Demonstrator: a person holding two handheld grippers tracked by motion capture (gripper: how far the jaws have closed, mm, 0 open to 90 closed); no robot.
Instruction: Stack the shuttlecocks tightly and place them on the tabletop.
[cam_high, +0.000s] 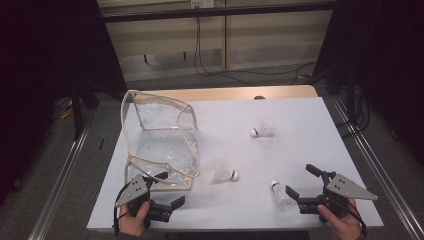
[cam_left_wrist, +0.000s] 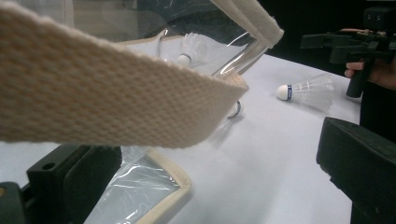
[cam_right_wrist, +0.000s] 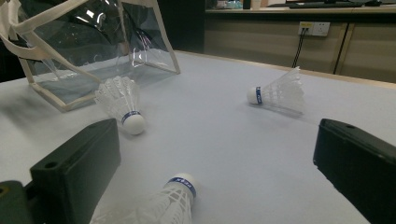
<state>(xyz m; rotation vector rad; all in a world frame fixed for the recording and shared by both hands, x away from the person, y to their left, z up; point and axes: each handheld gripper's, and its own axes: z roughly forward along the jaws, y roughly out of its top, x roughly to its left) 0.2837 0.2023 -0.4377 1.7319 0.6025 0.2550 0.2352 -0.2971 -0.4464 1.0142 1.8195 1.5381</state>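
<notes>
One white rectangular table (cam_high: 300, 120) carries a clear plastic bag with cream webbing trim (cam_high: 160, 142) at its left, mouth open. Both hand-held black grippers sit at the near edge, the left gripper (cam_high: 167, 190) beside the bag's corner, the right gripper (cam_high: 304, 181) opposite, jaws spread wide, empty. Three white feathered shuttlecocks (cam_high: 224, 173) lie scattered right of the bag, one between the right jaws.

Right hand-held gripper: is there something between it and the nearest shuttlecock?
Nothing visible. The right hand-held gripper is open, and the nearest shuttlecock lies on the white table between its jaws, cork end pointing away. The two other shuttlecocks lie farther off.
</notes>
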